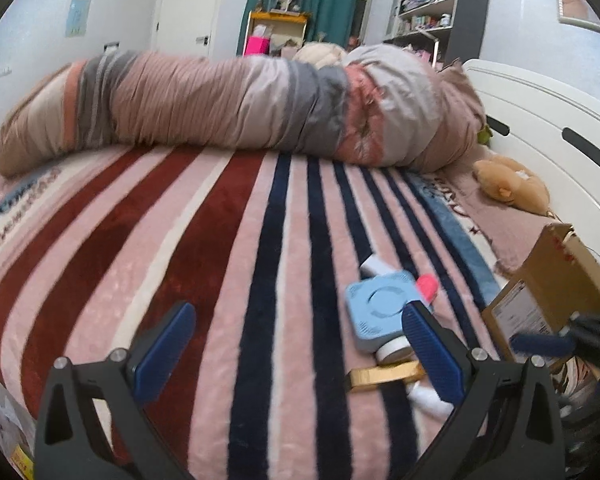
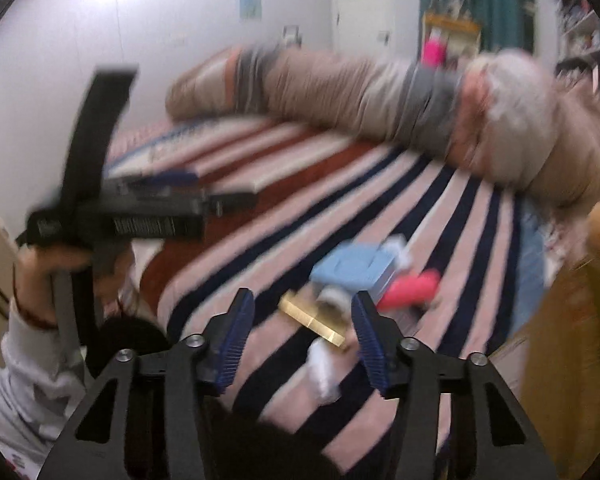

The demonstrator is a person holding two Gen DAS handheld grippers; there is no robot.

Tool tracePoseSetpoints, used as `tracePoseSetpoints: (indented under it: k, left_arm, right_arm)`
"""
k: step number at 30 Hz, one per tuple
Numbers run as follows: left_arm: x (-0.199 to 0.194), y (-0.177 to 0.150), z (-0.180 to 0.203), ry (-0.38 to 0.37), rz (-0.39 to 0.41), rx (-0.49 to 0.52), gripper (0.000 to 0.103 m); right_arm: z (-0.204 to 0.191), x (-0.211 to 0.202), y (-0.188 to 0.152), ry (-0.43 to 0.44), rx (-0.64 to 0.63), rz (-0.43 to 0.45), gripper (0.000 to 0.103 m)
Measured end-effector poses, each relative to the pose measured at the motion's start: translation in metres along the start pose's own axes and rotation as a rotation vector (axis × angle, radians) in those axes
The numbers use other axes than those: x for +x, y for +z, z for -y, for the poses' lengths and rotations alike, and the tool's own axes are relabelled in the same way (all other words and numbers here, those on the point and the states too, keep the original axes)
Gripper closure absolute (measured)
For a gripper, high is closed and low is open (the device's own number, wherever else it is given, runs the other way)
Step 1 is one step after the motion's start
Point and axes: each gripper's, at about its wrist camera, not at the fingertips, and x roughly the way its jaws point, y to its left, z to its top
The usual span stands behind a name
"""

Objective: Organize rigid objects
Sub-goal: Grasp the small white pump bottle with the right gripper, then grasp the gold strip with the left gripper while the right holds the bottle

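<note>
Step in hand, as judged: approach to the cluster of small rigid items on the striped blanket (image 1: 228, 264), for transfer to the cardboard box (image 1: 556, 280) at the right edge of the bed.

**Item positions**
- Light-blue square box (image 1: 376, 312): on the blanket, right of centre, resting partly on a white round item (image 1: 394, 350).
- Pink item (image 1: 428, 286): just behind the blue box, touching or nearly touching it.
- Gold flat bar (image 2: 312, 318): nearest to the right gripper, partly beneath the round item.
- White tube (image 2: 322, 372): in front of the gold bar, close to the bed edge.

**Gripper state**
- Left gripper (image 1: 296, 356): jaws spread wide, nothing between them, low over the blanket to the left of the cluster.
- Right gripper (image 2: 302, 338): jaws spread, empty, aimed at the gold bar and white tube. Heavy motion blur in the right wrist view; exact clearance not determinable.

**Recommended technique**
- Reduce speed before contact.
- Select one outlying item first; the white tube appears least entangled.
- Align the pads across the narrow dimension.
- Avoid pressing into the soft blanket; likely sinking and tilting of the item.
- Keep the left gripper clear of the box opening.
</note>
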Motion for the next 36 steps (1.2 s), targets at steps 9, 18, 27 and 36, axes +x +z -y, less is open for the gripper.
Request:
tracePoseSetpoints:
  k: [9,18,27,36]
  left_arm:
    - [0.029,-0.03,-0.015,-0.064,-0.082,-0.026,0.001]
    - [0.053,-0.042,0.001,-0.126,-0.147,-0.013,0.001]
    - [0.1,-0.06,0.043,-0.244,-0.235,0.199,0.015]
    - [0.081,-0.071,0.052,-0.397,-0.284,0.321,0.061]
  right_arm:
    - [0.026,0.065,-0.035,-0.023,0.099,-0.225,0.065]
    - [0.034,0.065,-0.036,-0.021,0.099,-0.229,0.083]
    - [0.039,0.058,-0.047,-0.047,0.153,-0.206,0.083]
    - [0.047,0.057,-0.048,-0.015,0.191,-0.19,0.083]
